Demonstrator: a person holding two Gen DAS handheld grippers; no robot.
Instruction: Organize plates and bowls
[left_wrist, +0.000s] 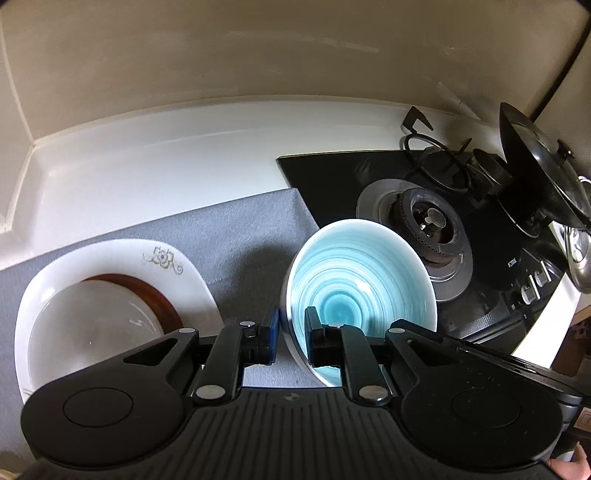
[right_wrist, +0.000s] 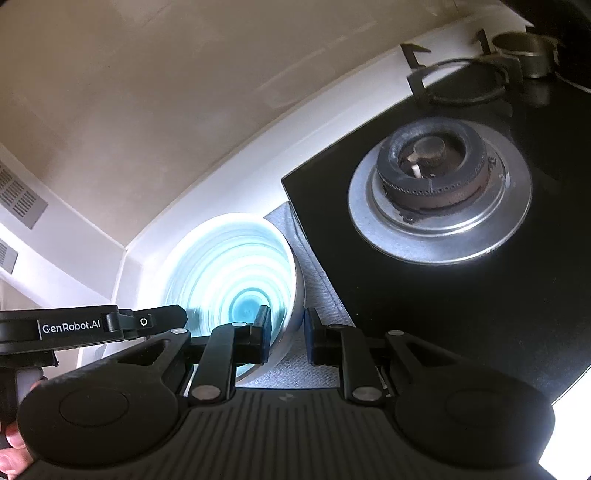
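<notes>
**Both grippers on the bowl rim, plate stack sits off to the left**

So the blue bowl (left_wrist: 358, 284) is pinched from 2 sides right now. The left gripper (left_wrist: 291, 334) has its fingers straddling the near-left wall of the bowl, 1 pad outside and 1 inside, clenched on the rim. The right gripper (right_wrist: 286, 338) does the same on the opposite wall, jaws closed down on it too.

The bowl looks tilted and off the grey mat (left_wrist: 236, 236), hanging partly over the edge of the stove (left_wrist: 480, 229), right next to the burner (left_wrist: 430, 221). Can't tell for sure if the base still touches anything.

The relation that matters: the plates (left_wrist: 110, 295), a white one with a smaller clear one lying in it, lie to the left of the bowl on the mat, near the left gripper and apart from the bowl. My guess is the bowl wants to travel left and away from the burner, with the left hand leading since it's nearer.
</notes>
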